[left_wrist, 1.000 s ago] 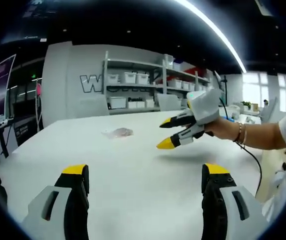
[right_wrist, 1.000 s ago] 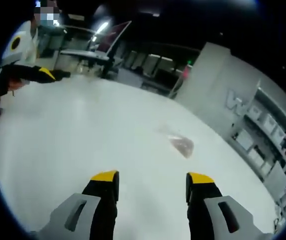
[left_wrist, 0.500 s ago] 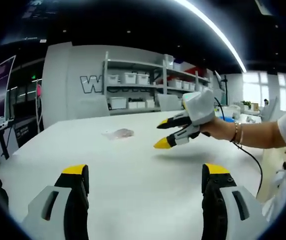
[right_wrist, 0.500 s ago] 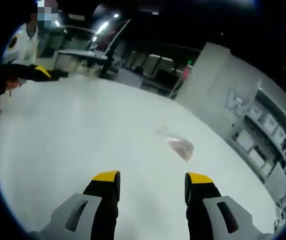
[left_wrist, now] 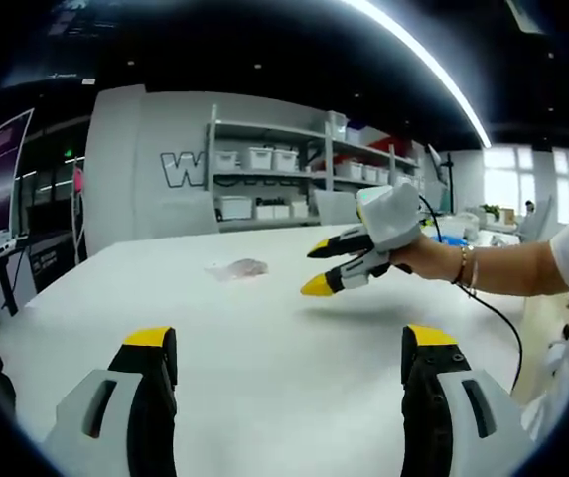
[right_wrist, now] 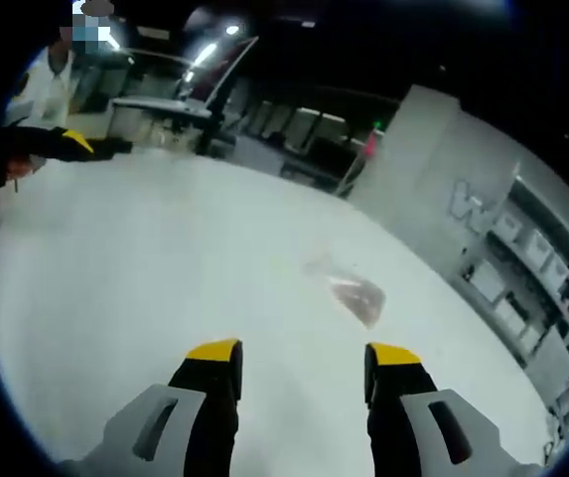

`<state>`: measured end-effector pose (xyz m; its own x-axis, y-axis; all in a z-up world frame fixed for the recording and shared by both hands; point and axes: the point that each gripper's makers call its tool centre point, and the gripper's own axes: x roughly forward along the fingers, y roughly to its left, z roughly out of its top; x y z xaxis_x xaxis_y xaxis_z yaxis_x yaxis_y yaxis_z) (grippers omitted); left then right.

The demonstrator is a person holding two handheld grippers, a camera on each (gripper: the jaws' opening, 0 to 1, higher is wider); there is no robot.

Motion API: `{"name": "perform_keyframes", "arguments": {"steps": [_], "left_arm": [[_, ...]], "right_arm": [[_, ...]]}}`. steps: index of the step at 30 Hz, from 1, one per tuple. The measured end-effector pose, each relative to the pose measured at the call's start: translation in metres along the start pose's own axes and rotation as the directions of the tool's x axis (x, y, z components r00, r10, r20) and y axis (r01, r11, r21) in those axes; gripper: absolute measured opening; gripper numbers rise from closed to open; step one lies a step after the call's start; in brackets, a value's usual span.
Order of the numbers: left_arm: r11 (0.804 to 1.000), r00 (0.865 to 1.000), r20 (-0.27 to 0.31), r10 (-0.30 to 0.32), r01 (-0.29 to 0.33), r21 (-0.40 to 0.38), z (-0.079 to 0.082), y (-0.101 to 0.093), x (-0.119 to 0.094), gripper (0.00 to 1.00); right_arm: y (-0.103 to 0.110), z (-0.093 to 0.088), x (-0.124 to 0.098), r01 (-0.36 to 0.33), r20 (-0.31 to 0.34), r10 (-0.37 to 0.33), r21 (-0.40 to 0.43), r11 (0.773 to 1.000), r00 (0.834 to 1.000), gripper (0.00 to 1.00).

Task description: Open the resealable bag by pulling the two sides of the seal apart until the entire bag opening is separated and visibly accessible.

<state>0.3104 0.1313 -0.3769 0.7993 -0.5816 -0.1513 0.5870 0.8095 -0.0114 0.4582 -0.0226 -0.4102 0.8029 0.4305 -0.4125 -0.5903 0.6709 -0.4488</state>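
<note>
A small clear resealable bag with something pinkish inside lies flat on the white table, far from both grippers. In the left gripper view my left gripper stands open low over the table, nothing between its jaws. My right gripper hovers above the table to the right of the bag, open and held by a hand. In the right gripper view the bag lies ahead and slightly right of my open right gripper, and the left gripper shows at the far left.
Shelves with white bins stand behind the table against a grey wall. A person's forearm with a bracelet reaches in from the right, a cable trailing under it. Desks and a monitor sit beyond the table's far side.
The right gripper has drifted left and slightly lower, closer to the bag. The bag has not moved and the left gripper stays still.
</note>
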Motion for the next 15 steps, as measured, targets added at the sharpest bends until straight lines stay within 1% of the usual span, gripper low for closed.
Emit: {"name": "perform_keyframes", "arguments": {"steps": [5, 9, 12, 15], "left_arm": [[1.000, 1.000, 0.010, -0.003, 0.003, -0.005, -0.0002, -0.0014, -0.0008, 0.93], [1.000, 1.000, 0.004, -0.014, 0.014, -0.012, -0.0053, -0.0050, -0.0009, 0.93], [1.000, 1.000, 0.004, -0.008, 0.008, -0.017, -0.0057, -0.0021, -0.0012, 0.93], [1.000, 1.000, 0.011, -0.002, 0.003, -0.019, -0.0033, -0.0002, -0.0006, 0.93]], "right_arm": [[0.0000, 0.0003, 0.0018, 0.001, 0.005, -0.001, -0.002, 1.000, 1.000, 0.46], [0.0001, -0.0026, 0.0043, 0.003, -0.003, -0.003, 0.001, 1.000, 1.000, 0.45], [-0.0001, -0.0036, 0.0068, 0.004, -0.010, -0.004, -0.008, 1.000, 1.000, 0.44], [-0.0011, -0.0018, 0.0094, 0.001, -0.001, -0.001, 0.000, 1.000, 1.000, 0.43]]}}
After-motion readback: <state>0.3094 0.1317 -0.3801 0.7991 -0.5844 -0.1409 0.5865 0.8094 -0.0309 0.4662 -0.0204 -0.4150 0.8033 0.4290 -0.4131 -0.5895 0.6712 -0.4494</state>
